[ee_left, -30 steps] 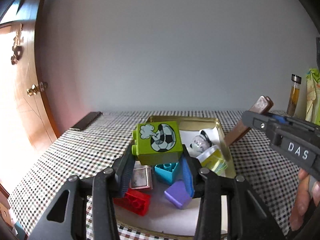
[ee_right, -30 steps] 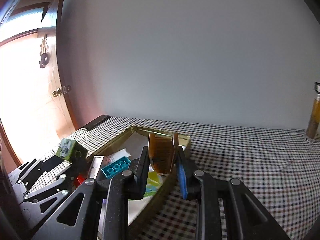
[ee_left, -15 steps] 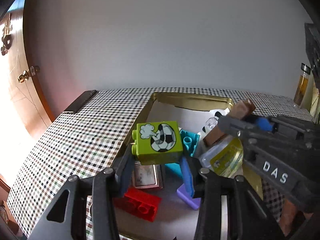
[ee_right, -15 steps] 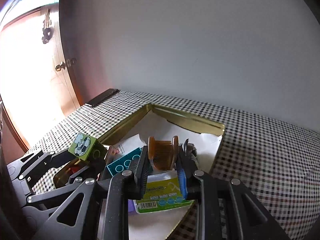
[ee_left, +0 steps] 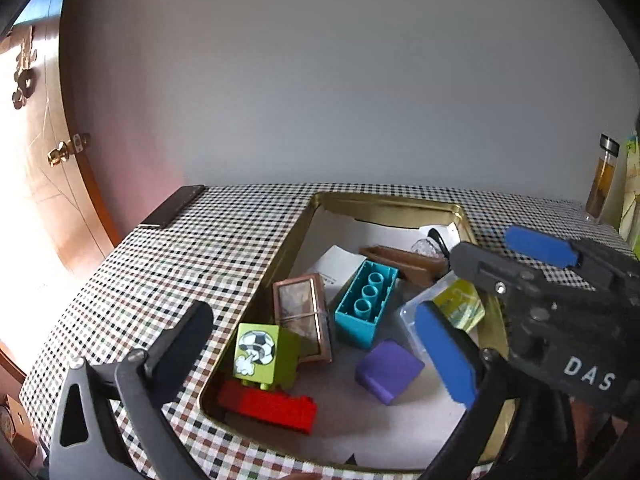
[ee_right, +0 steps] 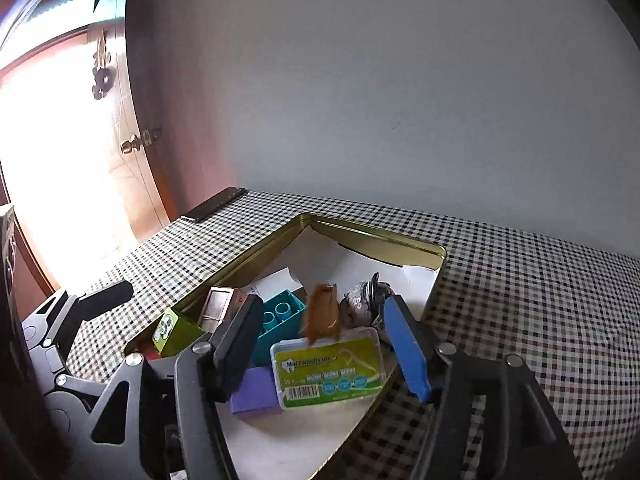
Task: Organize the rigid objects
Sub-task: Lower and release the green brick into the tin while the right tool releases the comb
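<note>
A gold tin [ee_left: 384, 202] [ee_right: 372, 236] lined with white paper holds the objects. The green football block [ee_left: 260, 354] [ee_right: 170, 330] rests on the red brick [ee_left: 272, 404] at the tin's near left. The brown comb [ee_left: 404, 260] [ee_right: 322, 316] lies blurred in the tin, beside the teal brick [ee_left: 366, 302] and over the floss pick box [ee_right: 330, 364]. A purple block [ee_left: 388, 366] and a small framed case [ee_left: 302, 312] lie nearby. My left gripper [ee_left: 320, 348] is open and empty above the tin. My right gripper [ee_right: 324, 352] is open and empty above the comb.
The tin sits on a checked tablecloth [ee_left: 192, 264]. A dark flat object [ee_left: 172, 208] lies at the table's far left edge. A bottle of amber liquid [ee_left: 604, 178] stands at the far right. A wooden door [ee_left: 44, 184] is to the left. A sequinned pouch [ee_right: 364, 306] lies in the tin.
Both grippers have opened. The green football block dropped from my left gripper onto the red brick. The comb left my right gripper and fell into the tin.
</note>
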A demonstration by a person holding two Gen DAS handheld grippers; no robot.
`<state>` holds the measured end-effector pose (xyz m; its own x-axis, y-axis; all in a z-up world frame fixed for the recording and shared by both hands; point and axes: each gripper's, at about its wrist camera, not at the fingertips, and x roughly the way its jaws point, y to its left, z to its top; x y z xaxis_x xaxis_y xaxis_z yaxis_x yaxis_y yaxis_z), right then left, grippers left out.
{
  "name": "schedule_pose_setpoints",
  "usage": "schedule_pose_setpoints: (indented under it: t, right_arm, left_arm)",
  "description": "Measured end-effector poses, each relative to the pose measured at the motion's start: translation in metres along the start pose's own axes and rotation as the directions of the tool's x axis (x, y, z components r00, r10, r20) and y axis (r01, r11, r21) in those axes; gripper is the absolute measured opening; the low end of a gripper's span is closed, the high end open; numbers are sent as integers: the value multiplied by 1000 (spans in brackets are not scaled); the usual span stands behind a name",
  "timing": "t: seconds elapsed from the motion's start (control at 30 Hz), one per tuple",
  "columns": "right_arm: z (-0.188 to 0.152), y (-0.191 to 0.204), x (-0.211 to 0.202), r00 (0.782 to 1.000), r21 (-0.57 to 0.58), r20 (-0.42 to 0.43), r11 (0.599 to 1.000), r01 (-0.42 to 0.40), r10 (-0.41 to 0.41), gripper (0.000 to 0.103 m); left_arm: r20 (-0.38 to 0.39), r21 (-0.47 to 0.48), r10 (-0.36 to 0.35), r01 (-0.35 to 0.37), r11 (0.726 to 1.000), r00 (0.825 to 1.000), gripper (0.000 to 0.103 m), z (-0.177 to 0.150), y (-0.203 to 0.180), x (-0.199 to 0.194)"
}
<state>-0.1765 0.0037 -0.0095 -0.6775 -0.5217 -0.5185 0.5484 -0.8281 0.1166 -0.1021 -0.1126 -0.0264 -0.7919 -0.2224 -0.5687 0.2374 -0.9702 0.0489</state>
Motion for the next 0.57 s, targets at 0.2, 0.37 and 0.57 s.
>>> schedule_pose_setpoints:
  t: [0.2,0.37,0.57]
  right_arm:
    - [-2,3,-17,1000,-3,27,1000,0,0,66]
    - [-1,2,-26,999,-2,40,1000,-6,6,66]
    - [-4,0,-33,999,4,45,1000,-16,16,66]
  left_arm:
    - [1,-25,22,-22,999,1000,102,-1,10,-9]
    - [18,-29,56,-56,998,998,102,-2,15,-15]
    - [28,-18,64,-64,998,998,102,-3,16,-21]
